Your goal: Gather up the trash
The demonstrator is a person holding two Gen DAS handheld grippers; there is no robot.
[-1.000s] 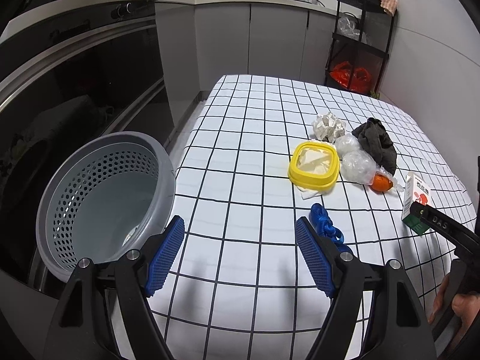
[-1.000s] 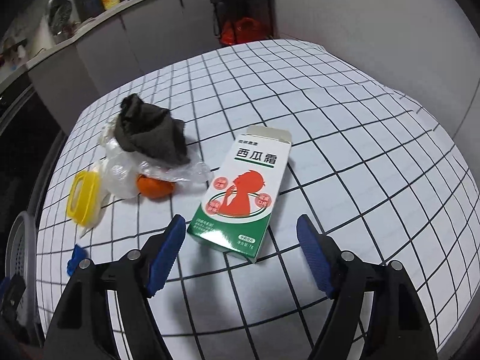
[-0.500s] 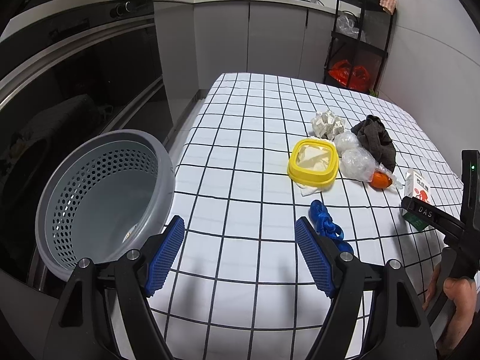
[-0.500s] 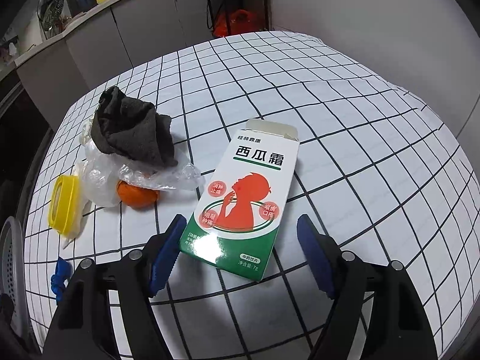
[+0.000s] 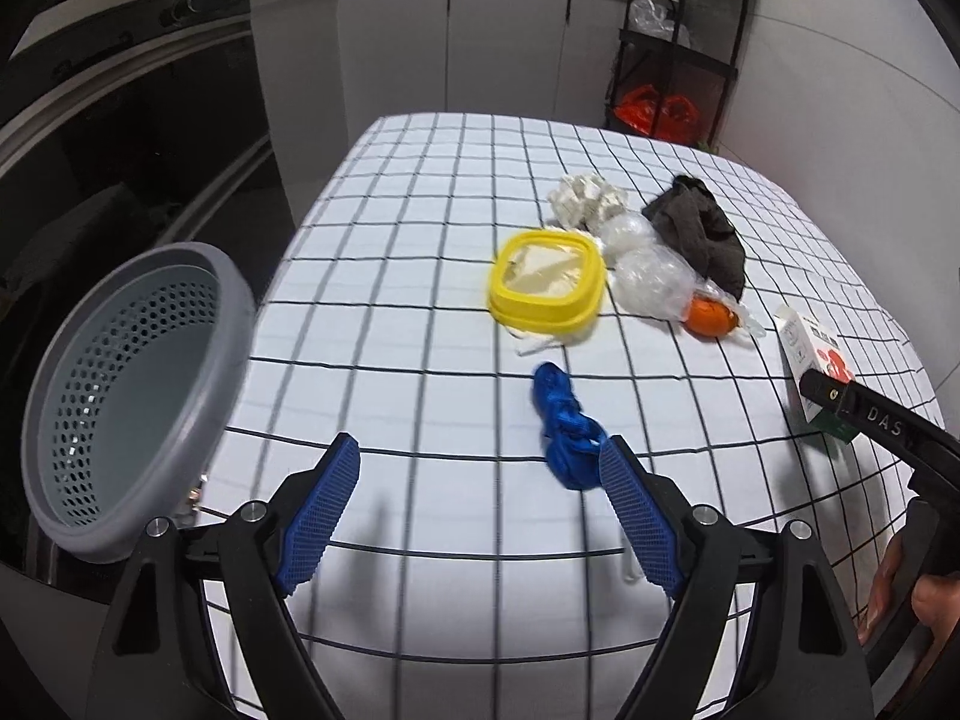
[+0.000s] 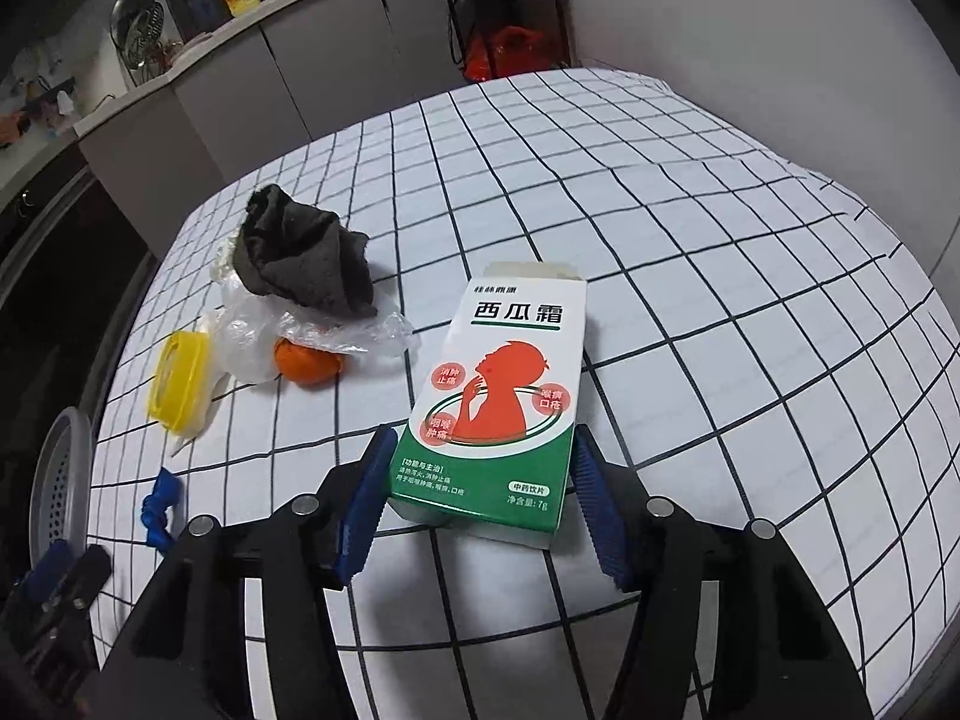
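Observation:
A green-and-white medicine box (image 6: 504, 384) lies flat on the checked tablecloth (image 6: 720, 300). My right gripper (image 6: 483, 437) is shut on its near end, with a blue pad pressed against each long side. My left gripper (image 5: 477, 447) hangs over the cloth with nothing between its jaws, which are opening. A crumpled blue wrapper (image 5: 564, 420) lies just ahead of its right fingertip. Farther on are a yellow lidded tub (image 5: 546, 282), clear plastic wrap (image 5: 654, 282), an orange (image 5: 708, 317), a dark cloth (image 5: 702, 234) and crumpled white paper (image 5: 585, 198). The box (image 5: 810, 354) also shows at the right.
A grey perforated basket (image 5: 138, 396) is tilted at the table's left edge. Dark oven fronts and grey cabinets (image 5: 390, 48) line the left and back. A black rack with red bags (image 5: 678, 60) stands by the far wall. A hand (image 5: 912, 594) holds the right tool.
My right gripper has come forward and closed its jaws onto the near end of the box. My left gripper has moved toward the blue wrapper, and its jaws stand a little wider.

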